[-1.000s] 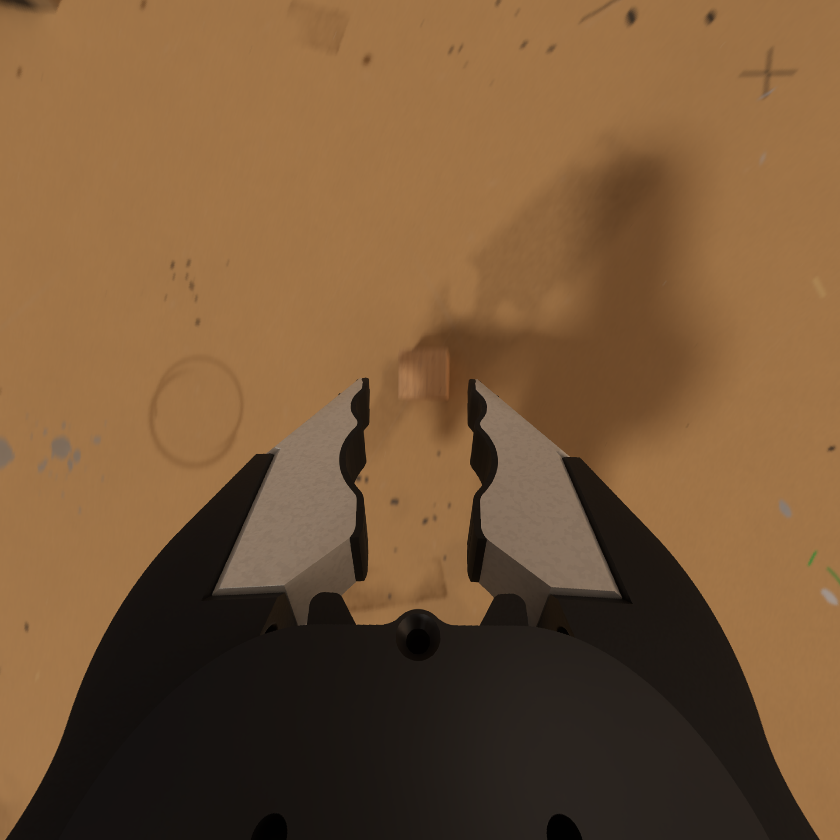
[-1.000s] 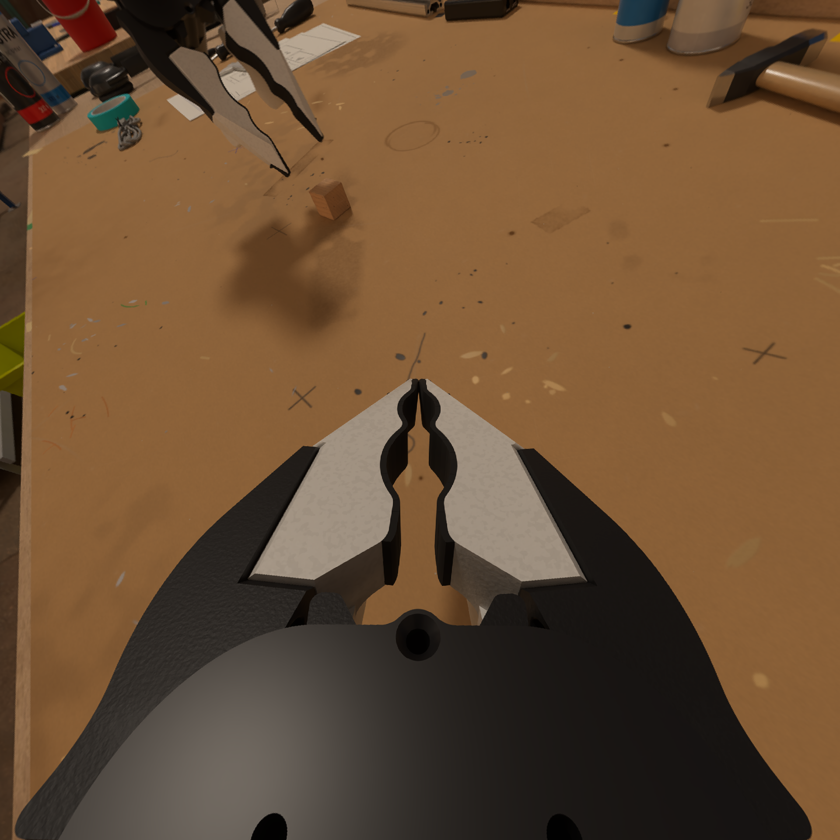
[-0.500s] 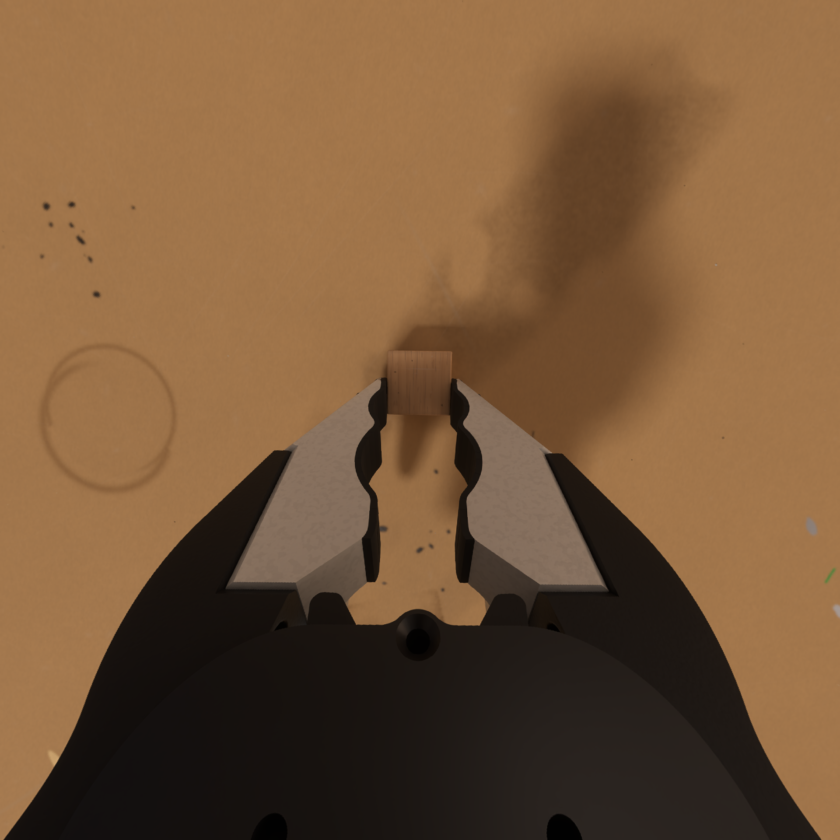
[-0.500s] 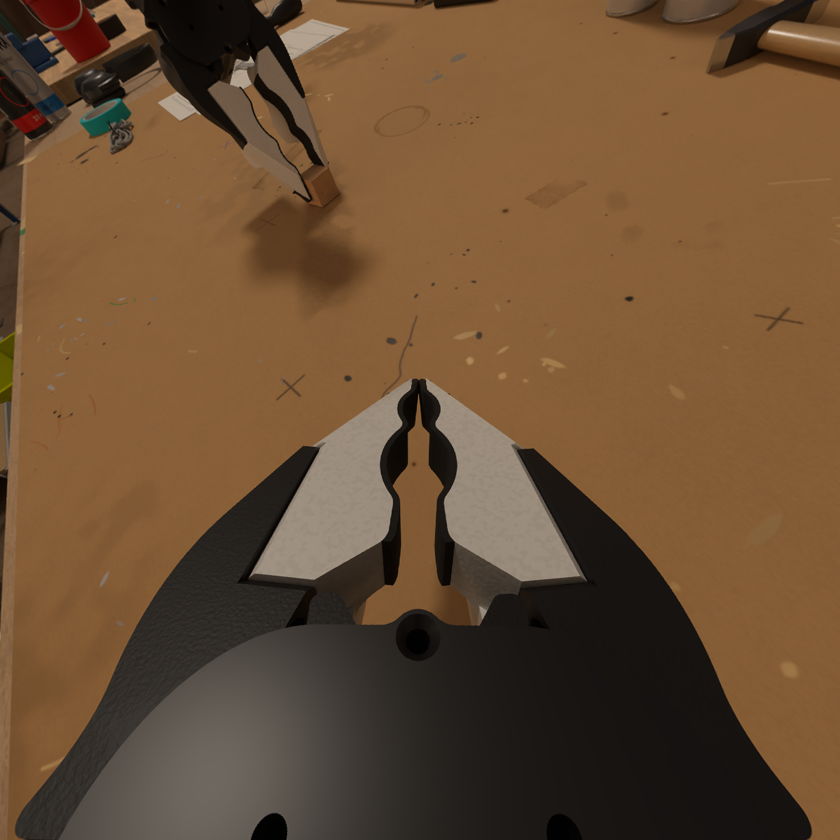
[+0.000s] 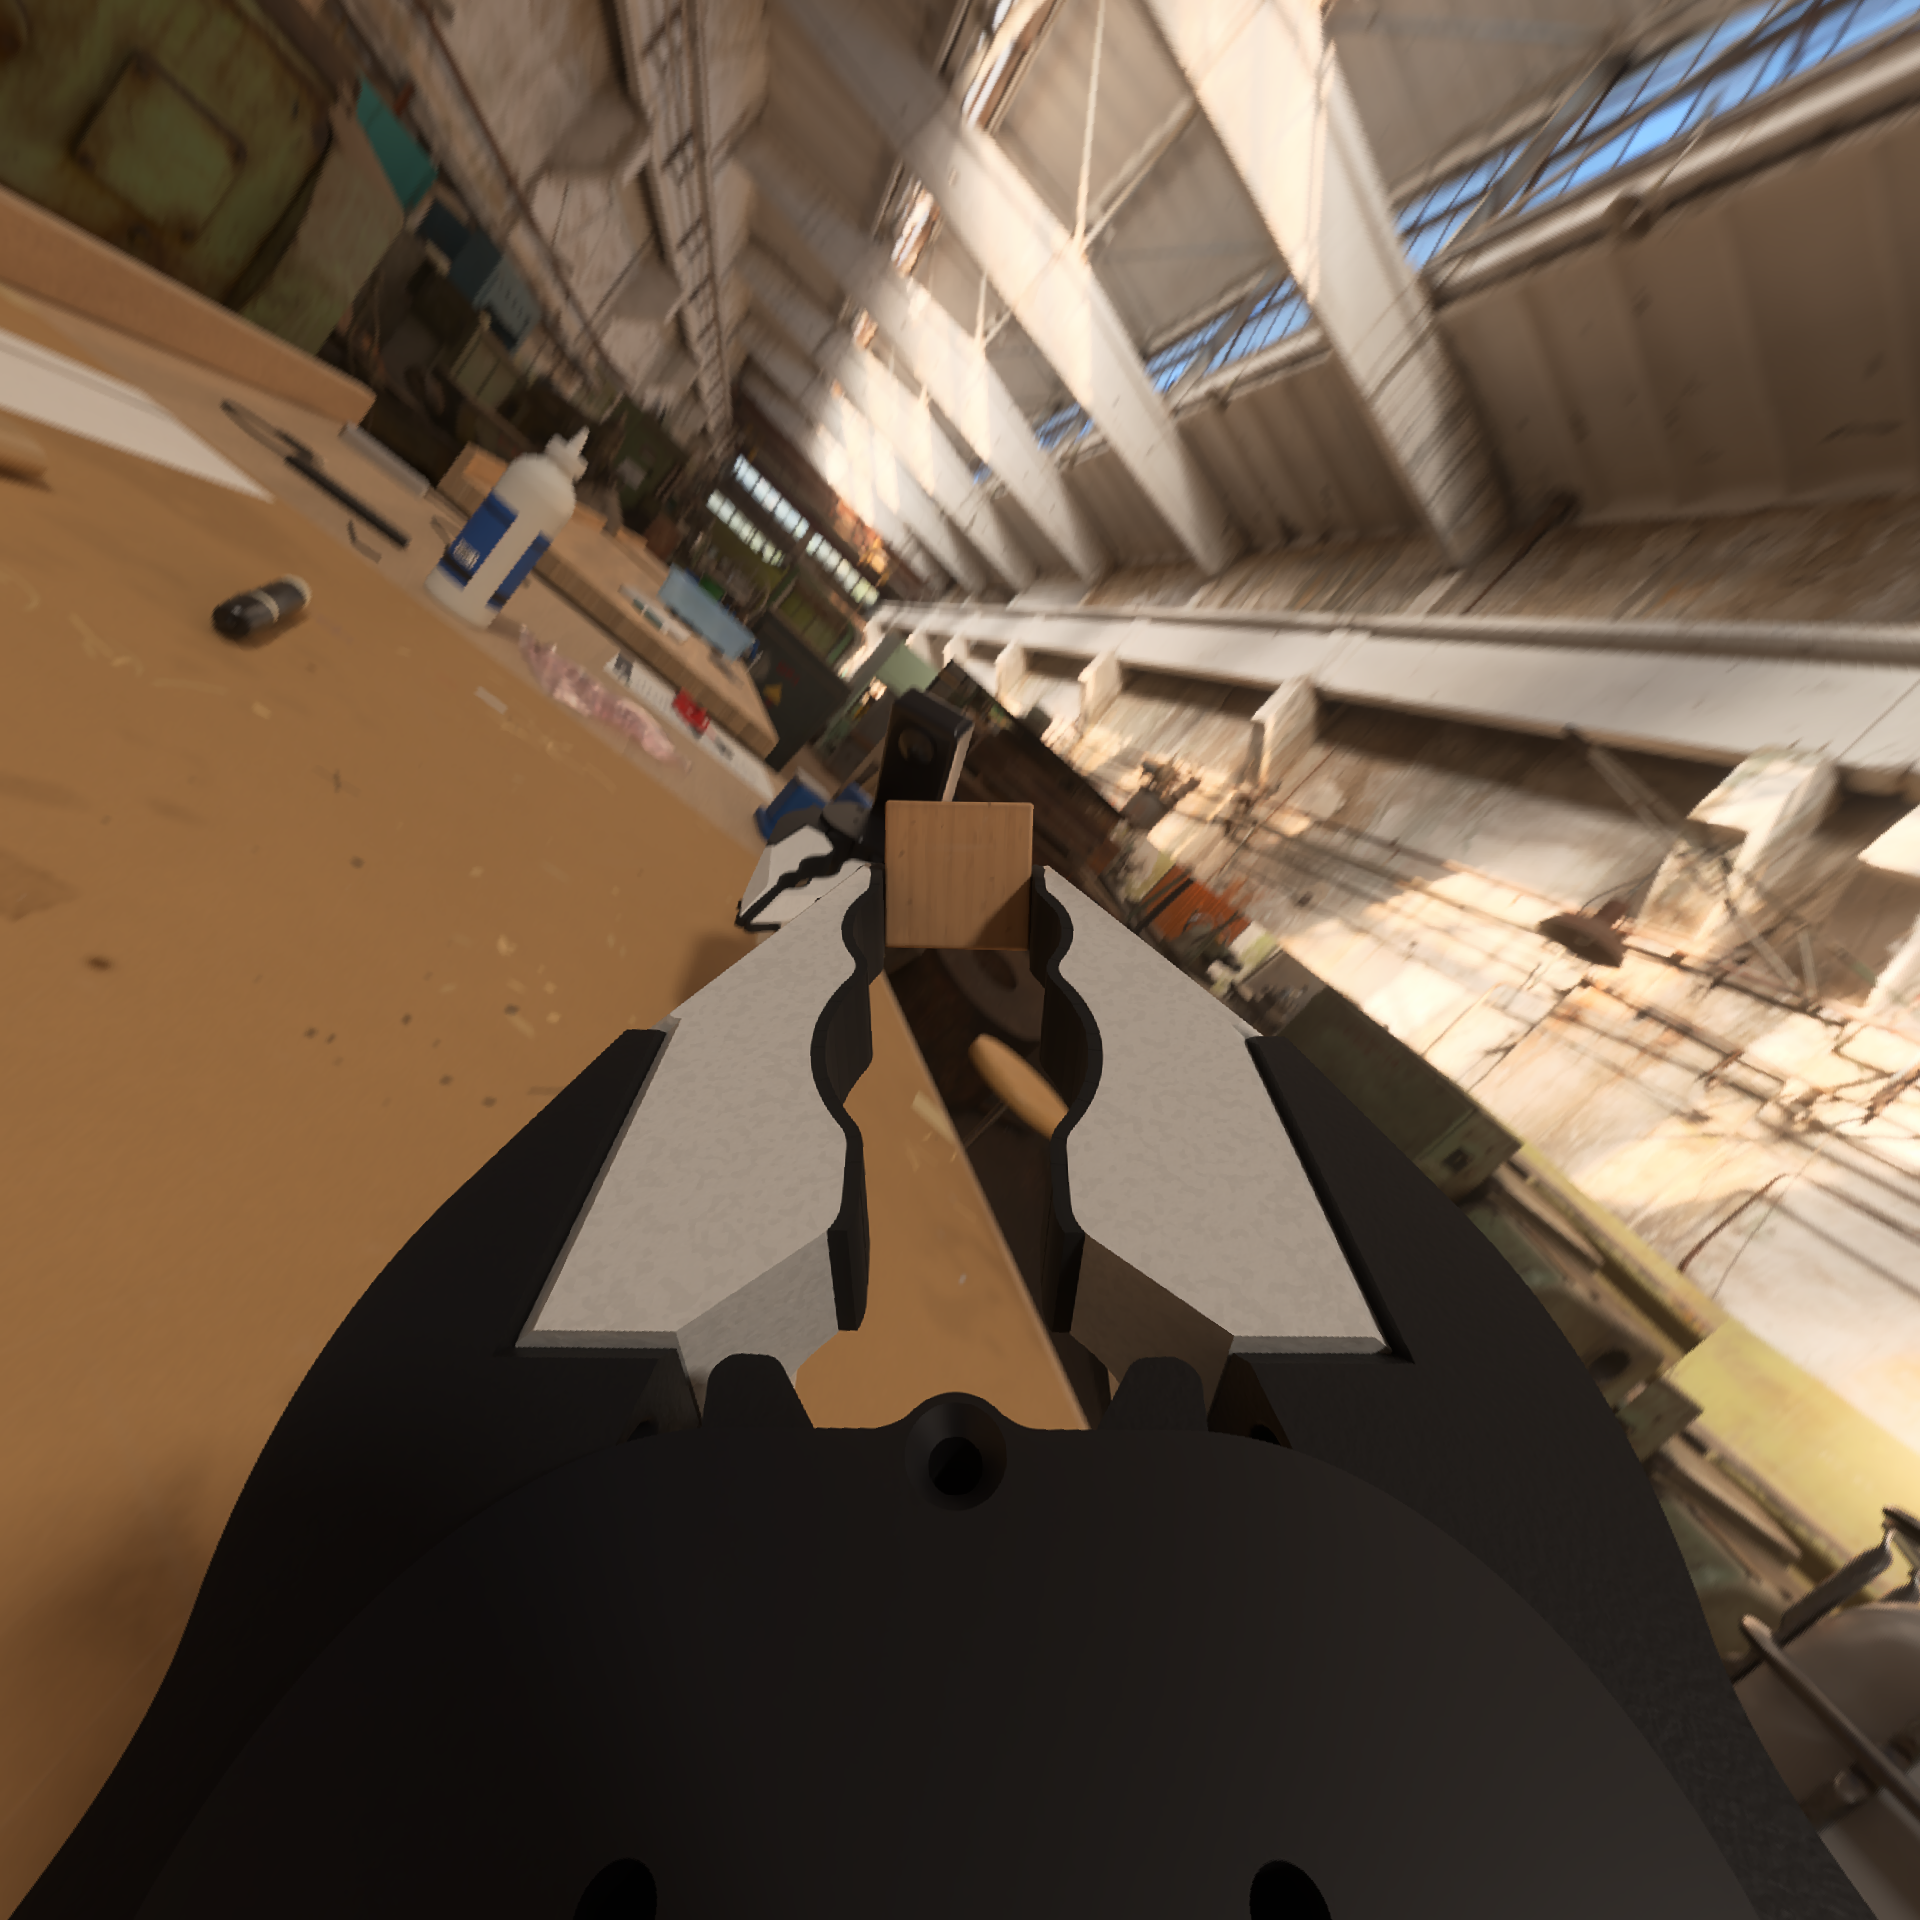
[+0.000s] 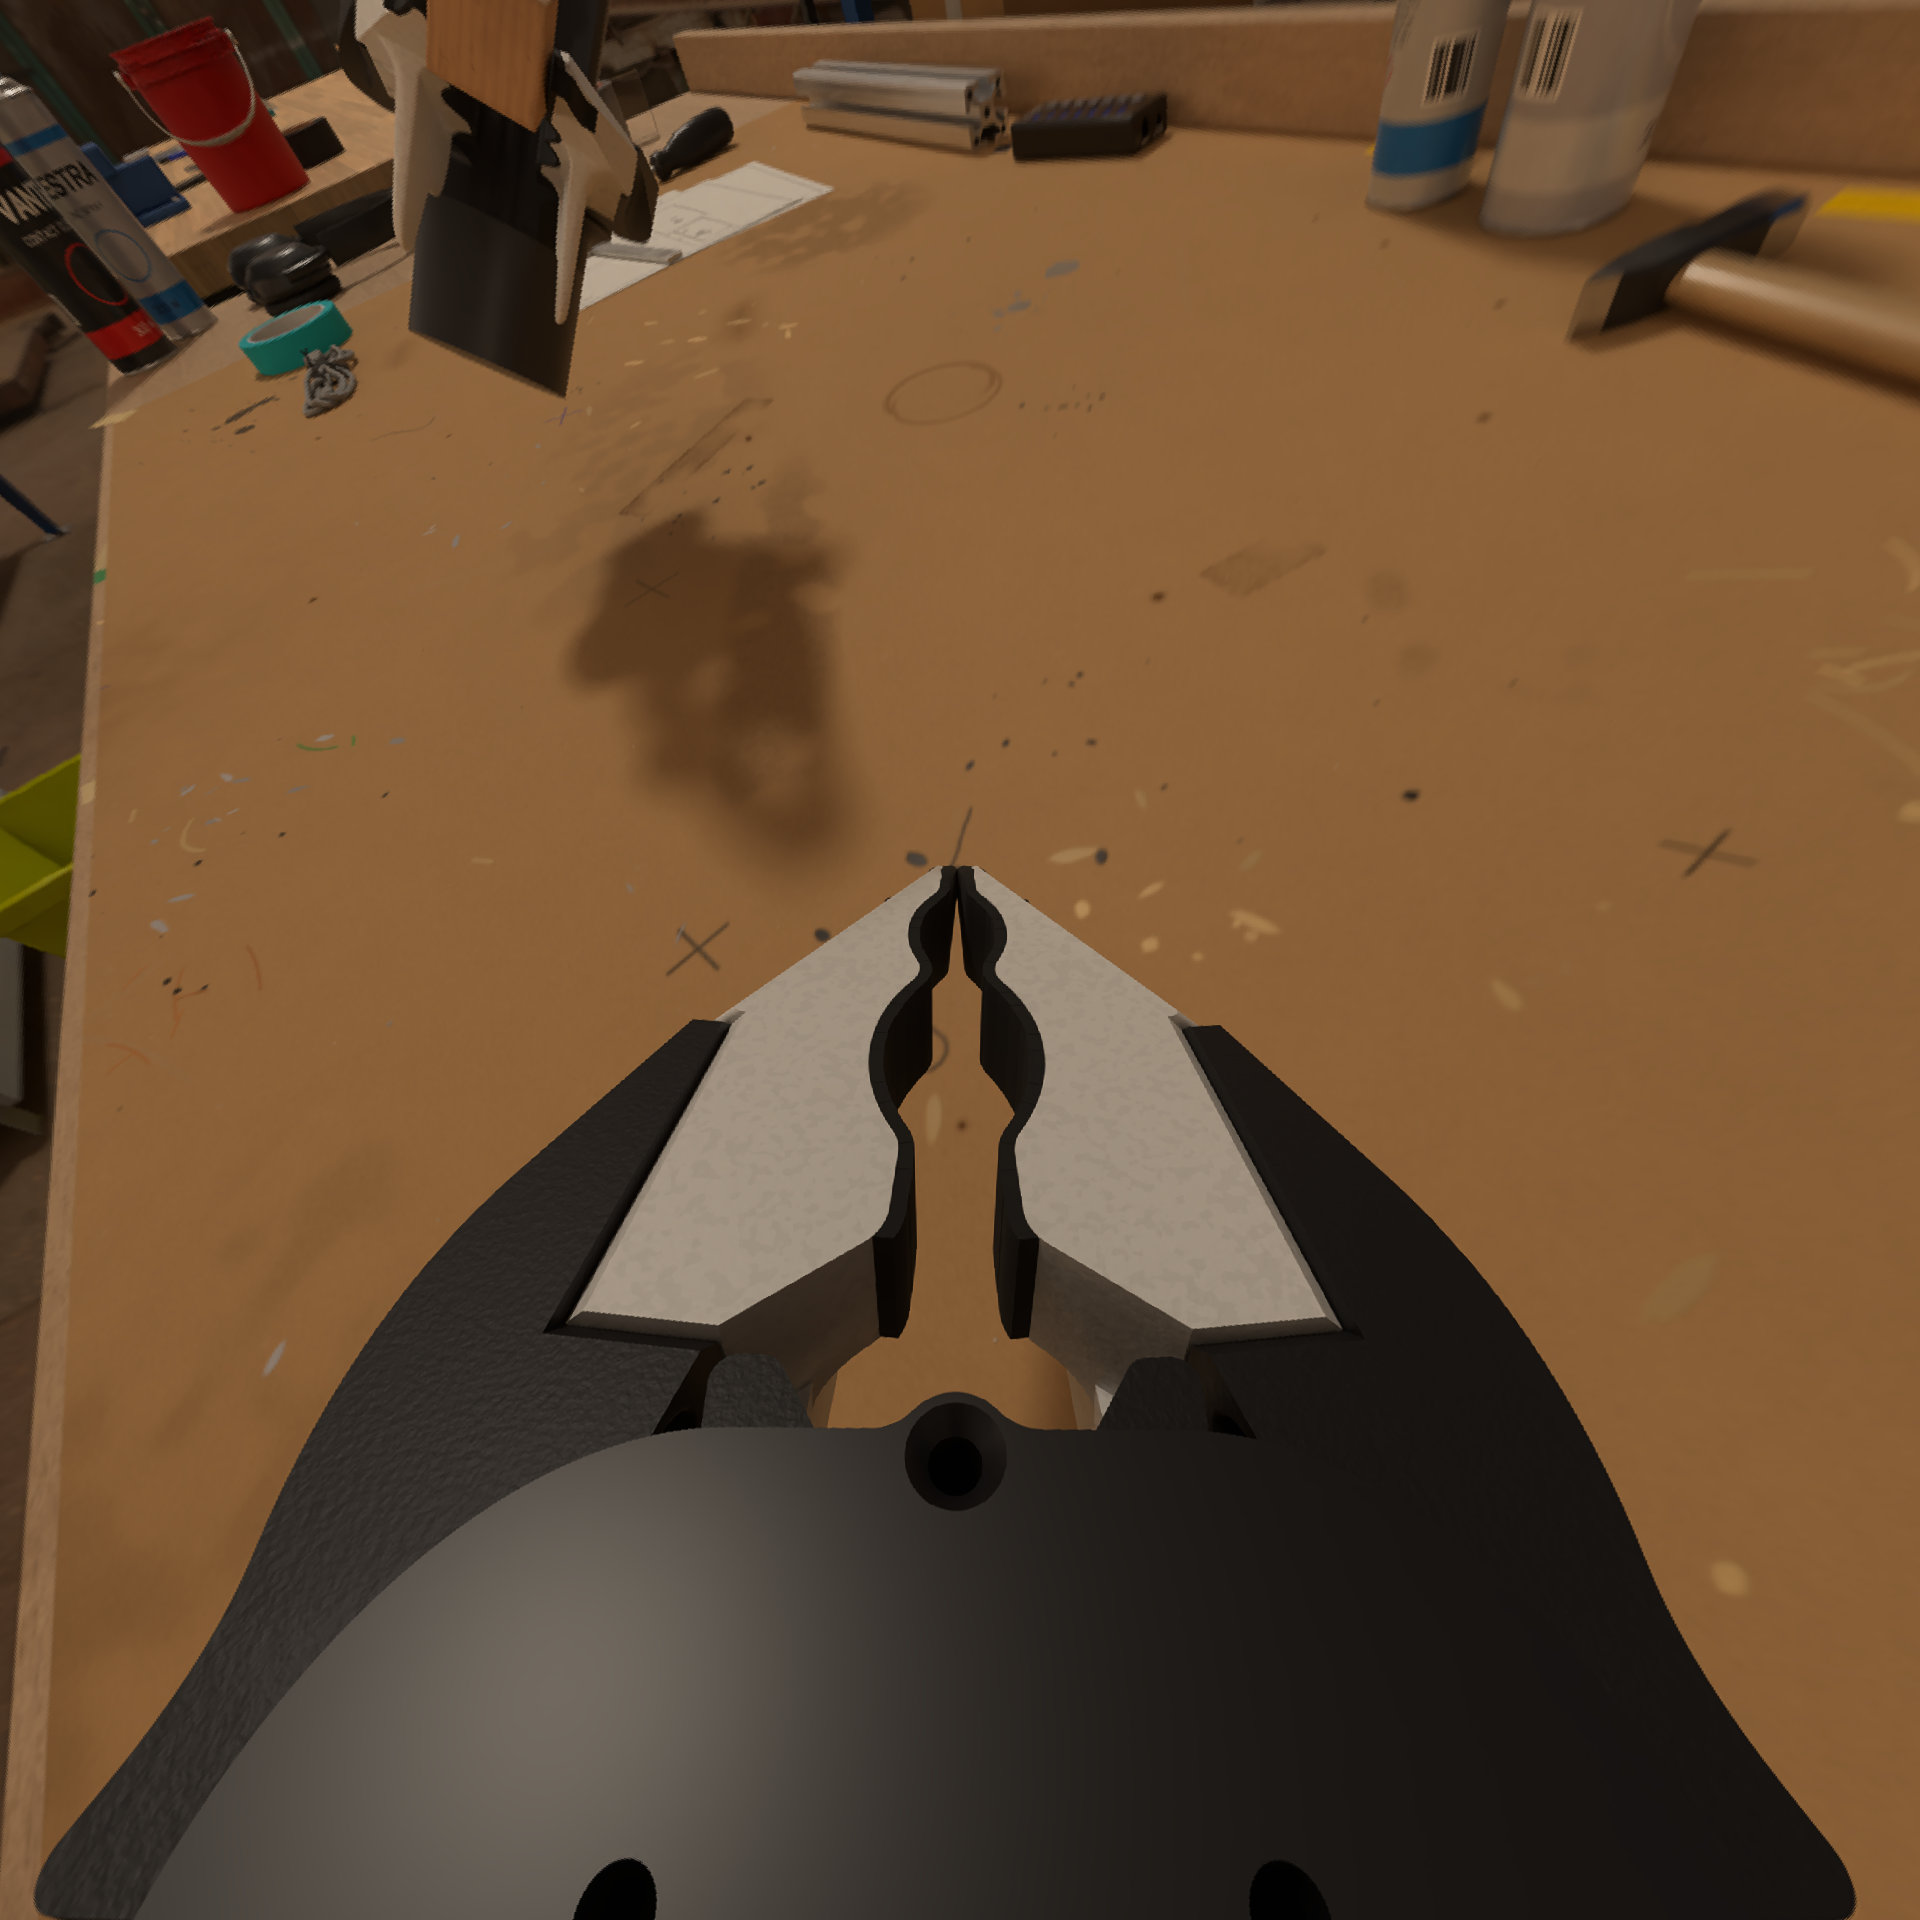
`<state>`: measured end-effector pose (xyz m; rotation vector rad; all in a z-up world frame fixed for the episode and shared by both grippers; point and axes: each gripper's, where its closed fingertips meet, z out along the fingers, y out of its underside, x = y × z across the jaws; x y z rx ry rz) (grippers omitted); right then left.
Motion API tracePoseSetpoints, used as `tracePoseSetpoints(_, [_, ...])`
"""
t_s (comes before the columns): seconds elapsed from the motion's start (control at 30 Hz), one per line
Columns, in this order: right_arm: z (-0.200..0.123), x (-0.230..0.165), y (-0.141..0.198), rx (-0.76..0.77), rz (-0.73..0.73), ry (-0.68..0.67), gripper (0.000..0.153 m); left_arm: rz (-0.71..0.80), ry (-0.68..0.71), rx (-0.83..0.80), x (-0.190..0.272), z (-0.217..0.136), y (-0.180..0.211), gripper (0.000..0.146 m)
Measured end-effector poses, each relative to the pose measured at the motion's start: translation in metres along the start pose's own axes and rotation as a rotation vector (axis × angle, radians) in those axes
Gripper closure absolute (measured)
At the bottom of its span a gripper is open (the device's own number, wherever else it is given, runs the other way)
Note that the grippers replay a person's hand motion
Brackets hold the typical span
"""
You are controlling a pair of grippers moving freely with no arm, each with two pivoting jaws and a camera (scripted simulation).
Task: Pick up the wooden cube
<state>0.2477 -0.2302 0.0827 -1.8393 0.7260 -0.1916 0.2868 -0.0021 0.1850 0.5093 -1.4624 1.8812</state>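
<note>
The wooden cube (image 5: 958, 878) is clamped between the tips of my left gripper (image 5: 956, 883), lifted well off the brown workbench (image 5: 260, 935). The left gripper is tilted up, so its view looks along the bench and into the hall. In the right wrist view the left gripper (image 6: 499, 94) hangs at the top left, fingers pointing up, with the cube (image 6: 483, 47) in them above its shadow. My right gripper (image 6: 956, 873) is shut and empty, low over the bench (image 6: 1247, 727). It also shows beyond the cube in the left wrist view (image 5: 800, 883).
A red bucket (image 6: 208, 114), a spray can (image 6: 83, 239), a teal tape roll (image 6: 296, 338) and paper sheets (image 6: 717, 208) crowd the far left. A hammer (image 6: 1745, 281) and two bottles (image 6: 1434, 104) stand far right. A green bin (image 6: 36, 852) sits off the left edge.
The left gripper closed on the cube, lifted it off the bench and swung upward. The right gripper stayed shut and shifted only slightly.
</note>
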Motion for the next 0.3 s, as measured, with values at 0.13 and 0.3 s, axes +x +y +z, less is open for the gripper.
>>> tracePoseSetpoints(0.13, [-0.007, -0.004, -0.032, 0.042, -0.078, 0.037, 0.152, -0.005, 0.049, 0.078, 0.009, 0.003, -0.012, 0.119])
tracePoseSetpoints(0.3, [-0.008, -0.023, -0.080, 0.105, -0.210, 0.033, 0.148, -0.002, 0.092, 0.082, 0.018, 0.009, -0.017, 0.119])
